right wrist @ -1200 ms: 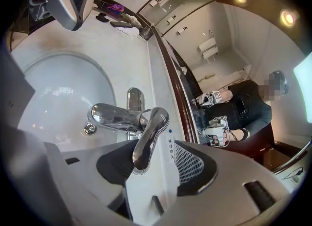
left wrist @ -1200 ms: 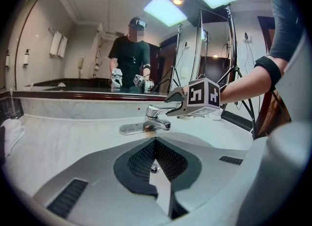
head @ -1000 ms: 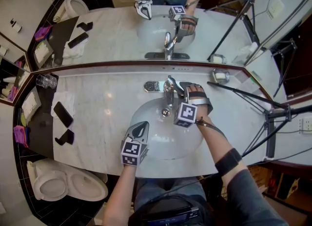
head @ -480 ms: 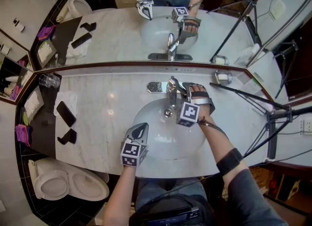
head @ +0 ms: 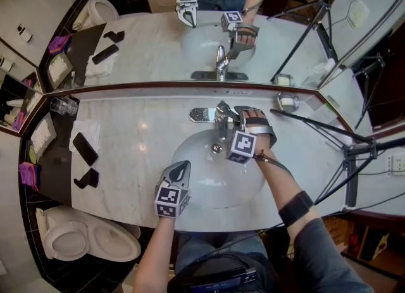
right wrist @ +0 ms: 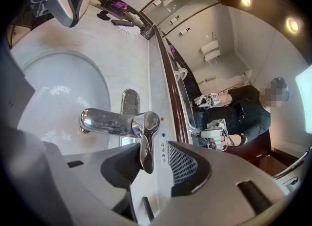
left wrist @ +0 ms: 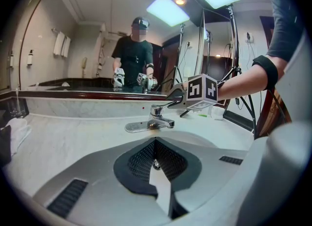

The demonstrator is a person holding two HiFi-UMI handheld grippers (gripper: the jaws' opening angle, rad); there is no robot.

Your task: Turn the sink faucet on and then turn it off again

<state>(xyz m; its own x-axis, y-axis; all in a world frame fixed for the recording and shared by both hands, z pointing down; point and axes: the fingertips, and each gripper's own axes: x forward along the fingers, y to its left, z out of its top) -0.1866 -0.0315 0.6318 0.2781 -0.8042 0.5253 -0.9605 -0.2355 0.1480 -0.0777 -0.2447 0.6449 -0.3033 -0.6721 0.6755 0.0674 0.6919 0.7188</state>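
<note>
Risk, grip: You are straddling the lever (right wrist: pixel 146 142) with the right tool (right wrist: pixel 152 167). Its jaws are standing apart, one pad lying against the chrome and a gap showing on the other side. Nothing is clamped, so the smooth lever is likely to slide out if you lift before closing.
Risk, swing: Red and blue dots (right wrist: pixel 162 126) are sitting beside the lever. A sideways push would probably be changing the temperature, not the flow.
Risk, splash: Lifting too hard would likely be throwing water over the sink (head: pixel 209 187) rim and onto the desk (head: pixel 139 143).
Left tool: You are holding the left tool (left wrist: pixel 155 143) over the sink's near rim, well apart from the faucet (head: pixel 218 122). Its jaws are together and gripping nothing.
Place: The faucet is standing at the back of the sink, on the desk just below the mirror (head: pixel 145 45). No stream is showing under it.
Spout: The spout (right wrist: pixel 105 121) is pointing toward you over the sink, its long axis running from mirror to desk front.
Lever axis: The lever is slanting up and away to your right, its tip lying between your right jaws.
</note>
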